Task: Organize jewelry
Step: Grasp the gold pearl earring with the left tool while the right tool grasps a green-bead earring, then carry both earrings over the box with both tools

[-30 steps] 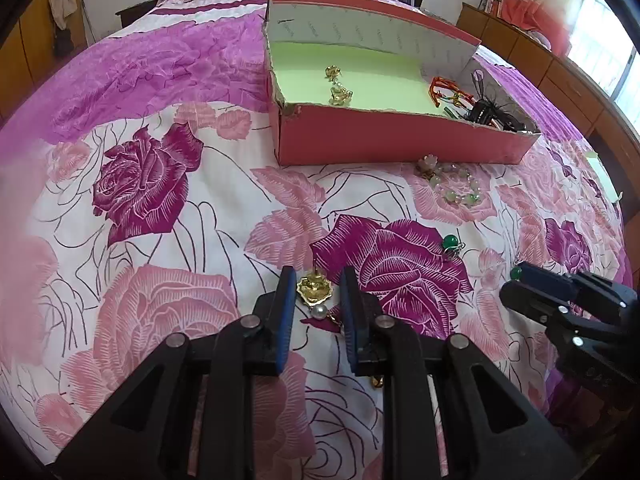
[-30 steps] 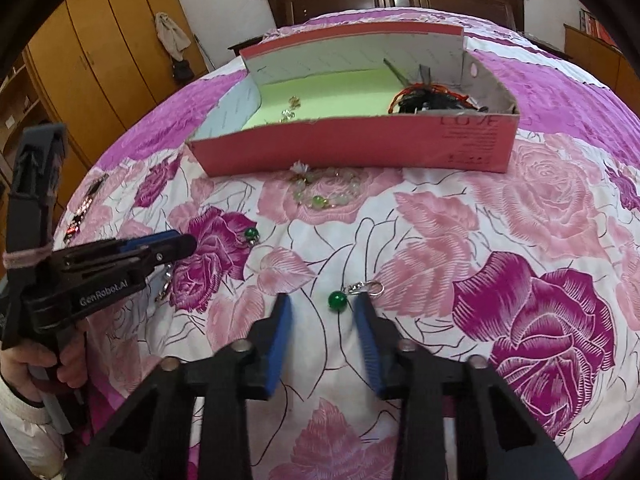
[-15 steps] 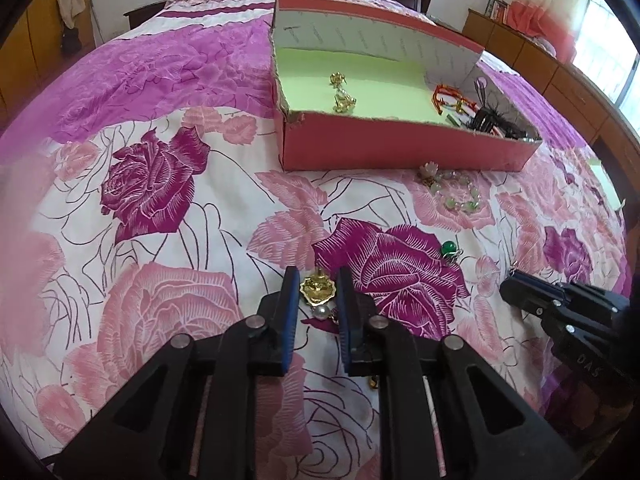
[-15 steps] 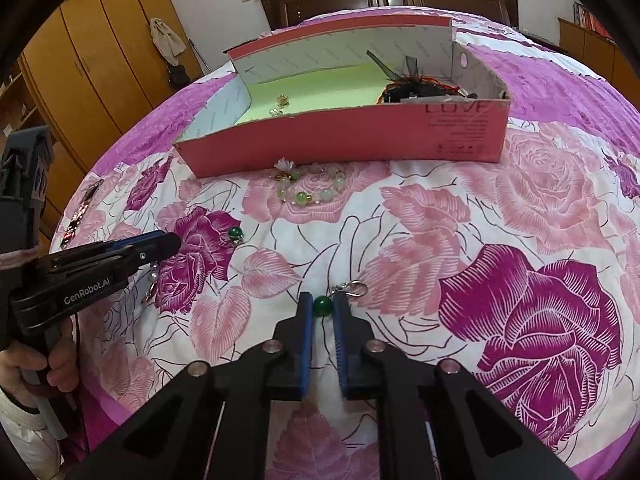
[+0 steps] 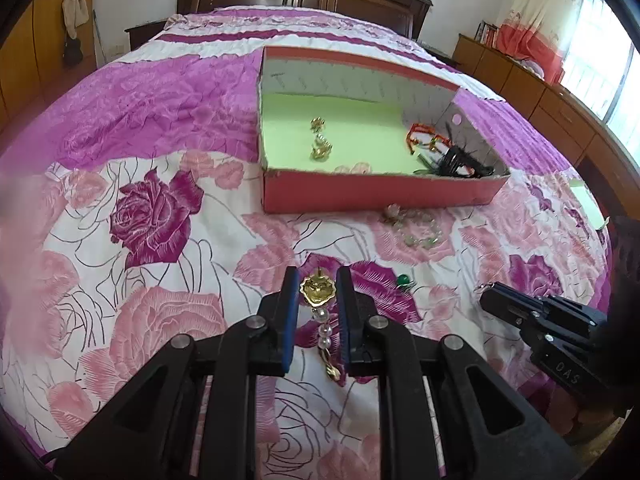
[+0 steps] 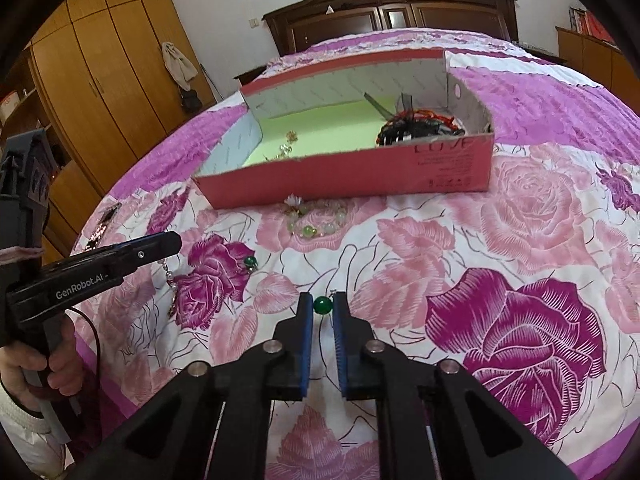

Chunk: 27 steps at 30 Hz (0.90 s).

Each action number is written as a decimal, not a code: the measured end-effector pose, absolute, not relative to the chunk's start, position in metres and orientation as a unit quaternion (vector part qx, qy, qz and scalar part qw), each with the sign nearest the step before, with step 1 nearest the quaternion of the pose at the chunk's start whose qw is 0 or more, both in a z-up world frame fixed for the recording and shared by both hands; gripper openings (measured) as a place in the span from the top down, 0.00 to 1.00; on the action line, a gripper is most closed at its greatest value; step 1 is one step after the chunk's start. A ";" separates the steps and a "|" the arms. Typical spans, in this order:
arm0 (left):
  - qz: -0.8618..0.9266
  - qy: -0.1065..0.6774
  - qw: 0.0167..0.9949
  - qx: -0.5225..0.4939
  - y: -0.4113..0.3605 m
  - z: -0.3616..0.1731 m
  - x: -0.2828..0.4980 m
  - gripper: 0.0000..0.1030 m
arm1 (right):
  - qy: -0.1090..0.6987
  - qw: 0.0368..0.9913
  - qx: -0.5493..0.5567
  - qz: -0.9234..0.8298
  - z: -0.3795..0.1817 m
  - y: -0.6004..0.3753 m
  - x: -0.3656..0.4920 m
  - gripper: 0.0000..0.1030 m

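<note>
**Two grippers, two earrings, one box to hit**

Both grippers are loaded right now. Left gripper (image 5: pixel 318 294) is clamped on a gold earring (image 5: pixel 317 291), pinched by its flat gold top with a string of pearls and a small gold drop dangling between the fingers. Right gripper (image 6: pixel 322 306) is closed on a green bead earring (image 6: pixel 322 305), squeezing just the round bead, hook poking out behind it.

A bit further out on the bedspread (image 5: pixel 152 264) there's a second green earring (image 5: pixel 403 280) lying loose, then a pale bead bracelet (image 6: pixel 316 220) just in front of the box.

Past that sits the red box (image 5: pixel 380 196), open top, green floor, with a couple of gold pieces (image 5: pixel 320 148) on the left side and a tangle of red and black stuff (image 5: pixel 444 152) at the right end.

What I'd worry about: that bead is round and slick, so I reckon any wobble on the way over could pop it out onto the busy floral print, where it'd be a pain to spot. The pearl string could also snag on the box's front wall if the left one goes in low. And dropping either piece near the tangle probably means knots later.
</note>
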<state>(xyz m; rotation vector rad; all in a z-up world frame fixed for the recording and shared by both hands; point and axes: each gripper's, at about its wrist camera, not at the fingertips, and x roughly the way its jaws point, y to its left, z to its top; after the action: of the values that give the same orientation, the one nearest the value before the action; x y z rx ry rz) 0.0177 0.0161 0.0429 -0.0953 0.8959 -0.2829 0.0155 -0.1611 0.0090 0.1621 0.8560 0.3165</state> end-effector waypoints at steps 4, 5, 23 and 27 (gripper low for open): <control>-0.140 0.423 0.894 -0.048 0.014 0.049 0.017 0.91 | 0.399 0.900 0.079 0.156 0.014 -0.164 0.012 0.89; -0.141 0.422 0.895 -0.048 0.013 0.050 0.017 0.90 | 0.396 0.902 0.079 0.156 0.016 -0.165 0.011 0.89; -0.151 0.392 0.906 -0.057 0.007 0.070 0.011 0.90 | 0.347 0.920 0.077 0.165 0.034 -0.171 0.002 0.89; -0.152 0.388 0.907 -0.059 0.006 0.073 0.011 0.90 | 0.339 0.923 0.076 0.164 0.037 -0.172 0.001 0.89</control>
<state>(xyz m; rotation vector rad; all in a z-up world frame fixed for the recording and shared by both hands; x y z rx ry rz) 0.0106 0.0060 0.0728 -0.1218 0.8000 -0.3145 0.0005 -0.1720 0.0370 0.1567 0.6954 0.3374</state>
